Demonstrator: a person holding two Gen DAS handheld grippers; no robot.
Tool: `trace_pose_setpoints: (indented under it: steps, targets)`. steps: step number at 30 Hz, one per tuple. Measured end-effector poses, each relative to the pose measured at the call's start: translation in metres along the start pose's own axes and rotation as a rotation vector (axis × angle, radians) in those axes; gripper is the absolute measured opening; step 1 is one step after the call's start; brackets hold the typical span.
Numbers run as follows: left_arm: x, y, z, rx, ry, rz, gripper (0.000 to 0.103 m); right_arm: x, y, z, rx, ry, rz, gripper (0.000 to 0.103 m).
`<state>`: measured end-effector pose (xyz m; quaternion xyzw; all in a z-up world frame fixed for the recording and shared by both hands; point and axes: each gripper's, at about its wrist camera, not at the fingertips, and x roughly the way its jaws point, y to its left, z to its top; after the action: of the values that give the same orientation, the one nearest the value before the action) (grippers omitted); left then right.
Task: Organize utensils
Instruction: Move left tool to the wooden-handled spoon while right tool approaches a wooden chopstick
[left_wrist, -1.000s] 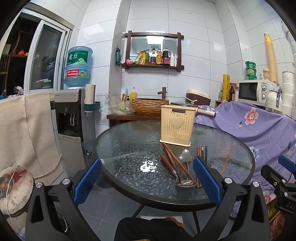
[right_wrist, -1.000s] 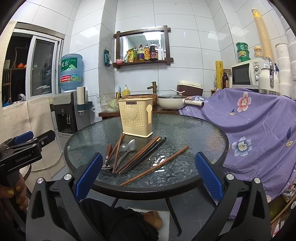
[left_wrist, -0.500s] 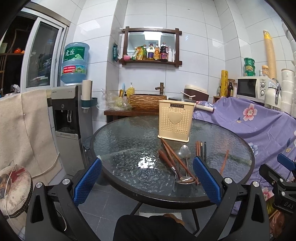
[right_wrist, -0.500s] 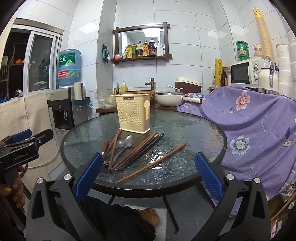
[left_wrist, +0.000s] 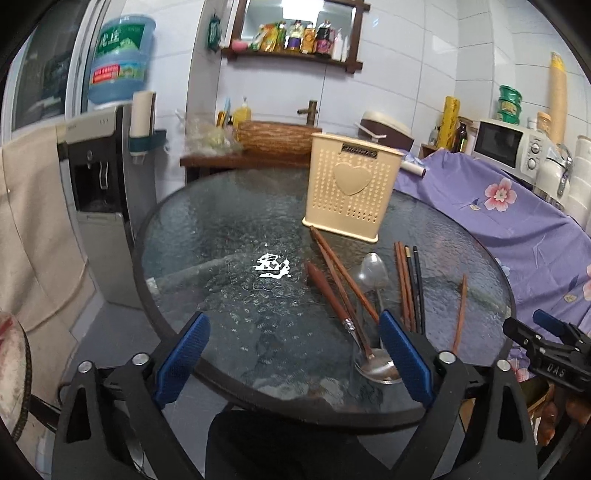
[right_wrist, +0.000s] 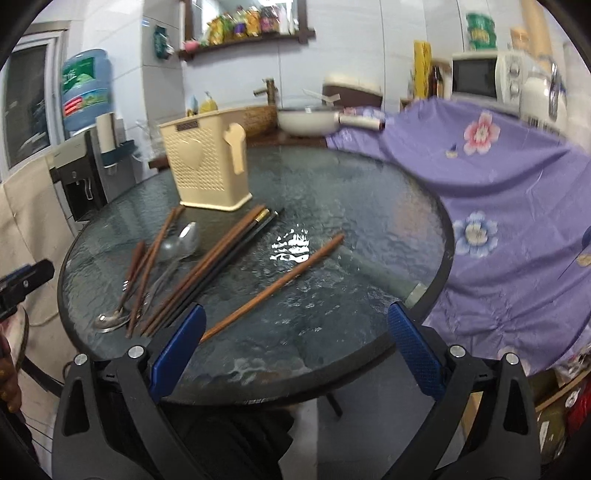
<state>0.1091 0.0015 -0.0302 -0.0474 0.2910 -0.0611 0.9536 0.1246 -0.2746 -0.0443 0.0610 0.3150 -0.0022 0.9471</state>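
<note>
A cream perforated utensil holder (left_wrist: 351, 184) (right_wrist: 207, 166) stands upright on the round glass table (left_wrist: 221, 236) (right_wrist: 351, 206). In front of it lie several wooden chopsticks (left_wrist: 406, 280) (right_wrist: 221, 258), two metal spoons (left_wrist: 373, 269) (right_wrist: 177, 243) and one lone chopstick (left_wrist: 460, 314) (right_wrist: 280, 284). My left gripper (left_wrist: 295, 354) hovers over the near table edge, jaws wide and closing, nothing between them; its right pad is just beside a spoon bowl (left_wrist: 376, 365). My right gripper (right_wrist: 295, 347) hangs over the near edge, jaws wide and closing, empty, by the lone chopstick's near end.
A purple floral cloth (right_wrist: 517, 184) covers the furniture right of the table. A water dispenser (left_wrist: 99, 177) stands to the left. Behind are a wooden counter with a basket (left_wrist: 273, 136), a pan (right_wrist: 310, 120) and a microwave (left_wrist: 509, 147).
Both grippers have moved forward and tilted down toward the table, so the utensils look nearer and larger. Their jaws have narrowed slightly.
</note>
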Motion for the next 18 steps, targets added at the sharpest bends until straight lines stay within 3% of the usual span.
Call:
trace_pose_setpoints:
  steps: [4,9,14,18]
  targets:
    - [0.026,0.006,0.011,-0.041,0.074,-0.033,0.076,0.032,-0.011,0.021,0.05,0.117,0.018,0.079]
    - [0.052,0.002,0.019,-0.016,0.126,-0.023,0.074,0.068,-0.012,0.04,0.053,0.224,0.015,0.06]
    - [0.071,-0.006,0.028,0.017,0.175,-0.029,0.067,0.088,-0.001,0.047,0.035,0.297,-0.003,0.056]
    - [0.087,-0.009,0.036,0.027,0.216,-0.029,0.057,0.097,0.006,0.05,0.007,0.32,-0.02,0.05]
